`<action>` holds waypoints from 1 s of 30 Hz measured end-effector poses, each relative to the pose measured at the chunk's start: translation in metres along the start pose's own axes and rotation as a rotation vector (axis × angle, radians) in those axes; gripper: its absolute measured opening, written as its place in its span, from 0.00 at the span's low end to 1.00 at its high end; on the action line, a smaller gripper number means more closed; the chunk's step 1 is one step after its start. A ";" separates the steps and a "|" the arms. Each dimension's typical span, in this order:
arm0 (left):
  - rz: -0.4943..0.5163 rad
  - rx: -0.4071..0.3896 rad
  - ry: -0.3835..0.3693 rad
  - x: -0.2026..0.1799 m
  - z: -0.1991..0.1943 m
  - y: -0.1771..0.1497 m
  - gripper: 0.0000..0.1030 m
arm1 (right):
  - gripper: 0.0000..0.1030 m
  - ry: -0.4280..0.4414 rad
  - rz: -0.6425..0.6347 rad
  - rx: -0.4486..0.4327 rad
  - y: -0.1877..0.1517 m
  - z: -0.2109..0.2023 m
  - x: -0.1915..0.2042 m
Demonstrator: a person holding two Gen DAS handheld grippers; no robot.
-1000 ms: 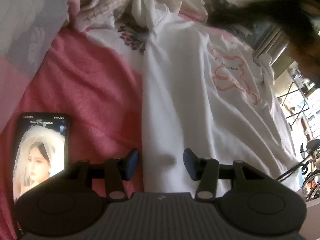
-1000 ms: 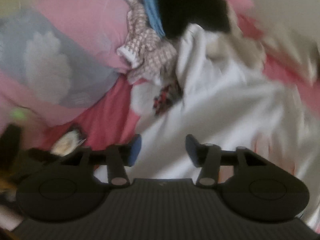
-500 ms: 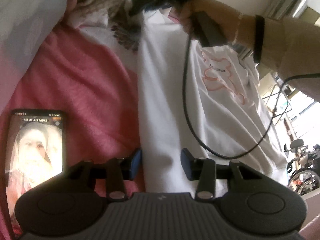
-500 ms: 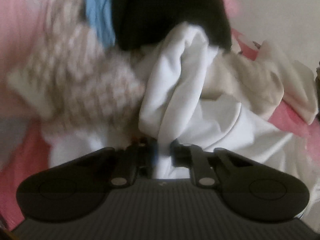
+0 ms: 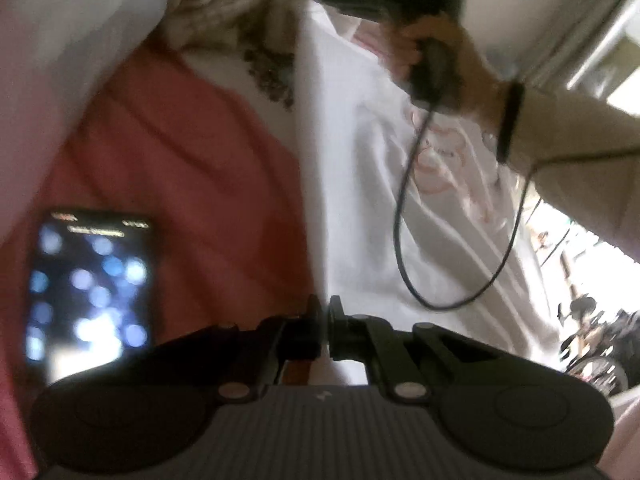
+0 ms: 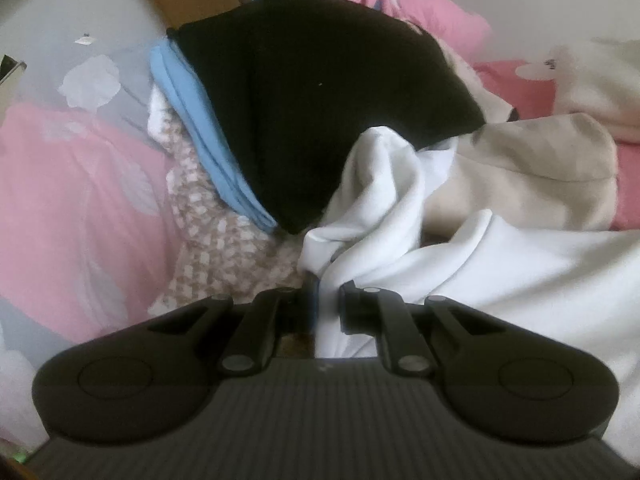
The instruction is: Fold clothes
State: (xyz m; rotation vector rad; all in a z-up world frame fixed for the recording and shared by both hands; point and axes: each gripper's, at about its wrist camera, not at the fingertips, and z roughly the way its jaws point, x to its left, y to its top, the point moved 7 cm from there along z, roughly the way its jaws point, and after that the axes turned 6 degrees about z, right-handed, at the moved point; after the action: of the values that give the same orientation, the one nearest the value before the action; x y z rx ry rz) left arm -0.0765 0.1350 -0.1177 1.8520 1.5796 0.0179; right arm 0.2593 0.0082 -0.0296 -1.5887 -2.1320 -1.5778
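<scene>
White sweatshirt point(image 5: 400, 208) lies spread on the pink bed cover point(image 5: 180, 168), landmark for all below. Left tool point(image 5: 323, 312): jaws have just been closing, now pinched together on the sweatshirt's near left edge. Right tool point(image 6: 329, 292): clamped on a bunched fold at the sweatshirt's far end point(image 6: 400, 216), held by the person's hand point(image 5: 436, 52). Phone point(image 5: 86, 288), screen lit, lies left of the sweatshirt. Black garment point(image 6: 320, 100) is piled just beyond it.
</scene>
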 end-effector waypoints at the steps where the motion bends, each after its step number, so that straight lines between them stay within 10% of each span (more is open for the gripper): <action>1: -0.012 0.011 0.007 0.002 0.000 -0.001 0.03 | 0.08 0.000 -0.004 0.004 -0.001 0.006 0.003; 11: -0.065 0.084 0.065 0.007 0.014 -0.006 0.06 | 0.15 -0.073 -0.010 0.098 -0.016 0.051 0.005; 14: -0.068 0.085 0.058 0.005 0.012 -0.006 0.10 | 0.29 -0.097 -0.005 0.167 -0.009 0.045 0.008; 21: -0.101 0.095 -0.039 0.000 0.002 -0.008 0.51 | 0.80 -0.024 0.083 0.229 -0.002 -0.042 0.006; 30: 0.059 0.197 0.058 -0.008 -0.013 -0.025 0.08 | 0.80 0.171 0.359 0.109 -0.060 -0.258 -0.032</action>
State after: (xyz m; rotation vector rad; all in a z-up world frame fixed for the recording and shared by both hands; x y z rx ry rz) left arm -0.1053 0.1344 -0.1169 2.0664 1.6143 -0.0594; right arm 0.1038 -0.1986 0.0356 -1.6230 -1.7002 -1.4004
